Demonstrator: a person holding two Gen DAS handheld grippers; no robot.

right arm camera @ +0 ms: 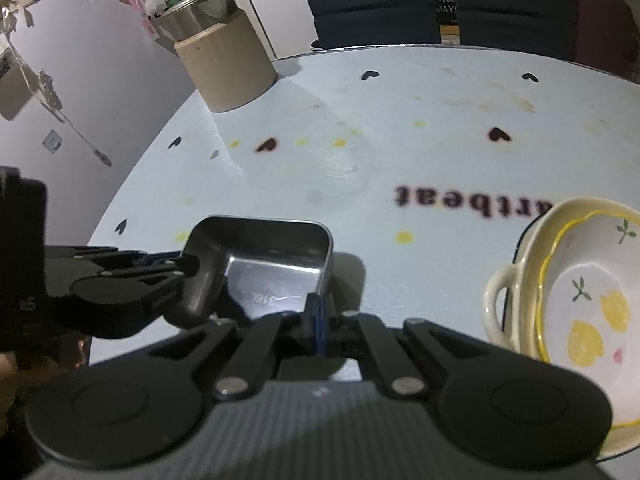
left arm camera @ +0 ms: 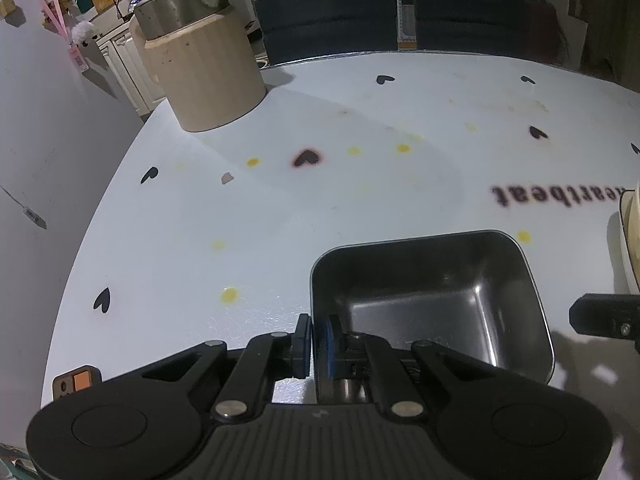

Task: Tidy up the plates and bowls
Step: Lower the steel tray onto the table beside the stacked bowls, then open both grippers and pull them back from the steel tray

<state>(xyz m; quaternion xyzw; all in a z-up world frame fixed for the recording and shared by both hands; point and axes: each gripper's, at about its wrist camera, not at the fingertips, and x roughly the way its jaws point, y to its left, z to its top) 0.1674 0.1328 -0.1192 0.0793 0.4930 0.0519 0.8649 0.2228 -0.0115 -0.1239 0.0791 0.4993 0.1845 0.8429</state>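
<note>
Sorting looks barely begun to us: the steel tray (left arm camera: 432, 304) sits on the white table (left arm camera: 280, 208) well apart from the flowered bowl (right arm camera: 580, 308), with nothing nested or stacked together yet. We have the left gripper (left arm camera: 320, 340) pitched steeply down and clamped on the tray's near left wall, one pad outside and one inside. Our right gripper (right arm camera: 318, 320) tilts down at the tray's right side with its pads pressed together, seemingly pinching that rim, though the view leaves us unsure, and the bowl lies untouched just beside it.
</note>
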